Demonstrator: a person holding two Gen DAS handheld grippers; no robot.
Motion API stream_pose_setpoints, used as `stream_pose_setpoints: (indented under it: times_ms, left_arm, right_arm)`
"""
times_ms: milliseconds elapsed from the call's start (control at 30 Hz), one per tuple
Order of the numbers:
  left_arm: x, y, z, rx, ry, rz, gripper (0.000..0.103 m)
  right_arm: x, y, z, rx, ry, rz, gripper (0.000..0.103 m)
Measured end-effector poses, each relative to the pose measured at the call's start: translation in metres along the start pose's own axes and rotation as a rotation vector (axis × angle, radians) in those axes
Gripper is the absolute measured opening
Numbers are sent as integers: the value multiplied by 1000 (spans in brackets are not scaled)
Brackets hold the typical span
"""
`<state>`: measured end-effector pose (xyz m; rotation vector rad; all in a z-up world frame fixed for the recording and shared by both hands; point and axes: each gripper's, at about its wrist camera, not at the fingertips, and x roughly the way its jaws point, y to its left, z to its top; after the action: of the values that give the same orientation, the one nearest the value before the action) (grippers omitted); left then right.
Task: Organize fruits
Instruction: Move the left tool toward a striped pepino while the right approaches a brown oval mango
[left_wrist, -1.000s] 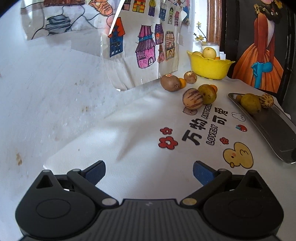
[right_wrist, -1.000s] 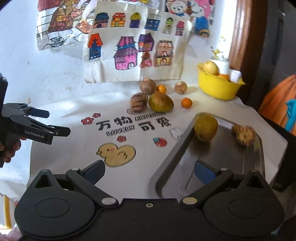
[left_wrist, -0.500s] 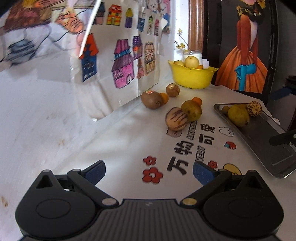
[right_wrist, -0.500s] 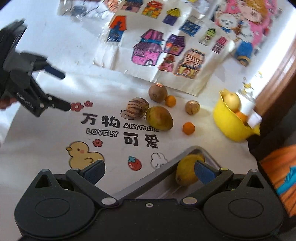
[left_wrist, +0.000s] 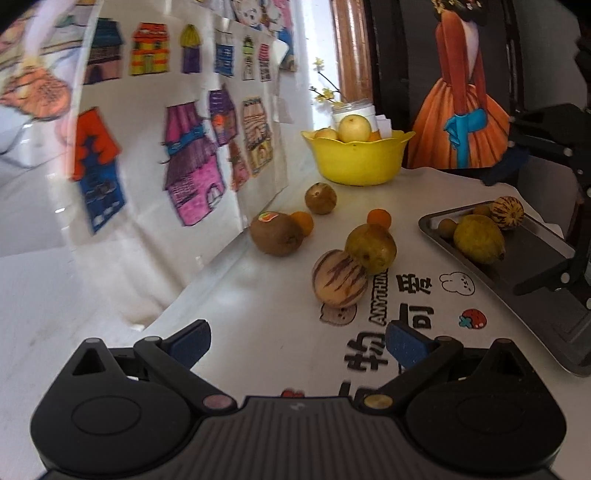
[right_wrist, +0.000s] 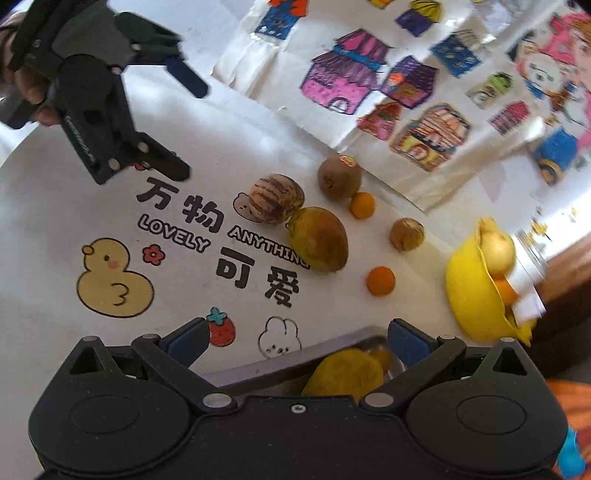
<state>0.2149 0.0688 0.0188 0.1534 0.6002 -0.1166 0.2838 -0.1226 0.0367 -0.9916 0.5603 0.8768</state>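
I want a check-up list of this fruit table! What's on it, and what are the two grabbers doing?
Surface: white printed cloth, duck picture.
Job's things: striped melon touching green mango; kiwi; two small oranges loose; lemon in metal tray; yellow bowl holding fruit.
Clutter: nothing seen.
Grippers: left gripper open, empty; right gripper open above tray.
Cables: nothing seen.
Surroundings: house drawings on wall; dress painting.

The left wrist view looks low along the bench (left_wrist: 258, 332) toward the bowl (left_wrist: 358, 162). The right wrist view looks down from above the tray (right_wrist: 258, 365). Both share the striped fruit (left_wrist: 339, 278) (right_wrist: 276, 199) and kiwi (left_wrist: 275, 233) (right_wrist: 339, 177).
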Motion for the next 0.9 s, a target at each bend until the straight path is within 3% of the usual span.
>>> stream_pose_setpoints:
  times_ms: [367, 633, 900]
  left_arm:
    - [49, -10, 14, 30, 21, -60, 103]
    - [68, -16, 20, 39, 39, -94, 101]
    - [81, -18, 22, 21, 64, -118, 90]
  right_arm:
    - [42, -45, 8, -67, -84, 19, 88]
    - [68, -56, 11, -111, -68, 59, 82]
    - [96, -83, 7, -57, -36, 69, 72]
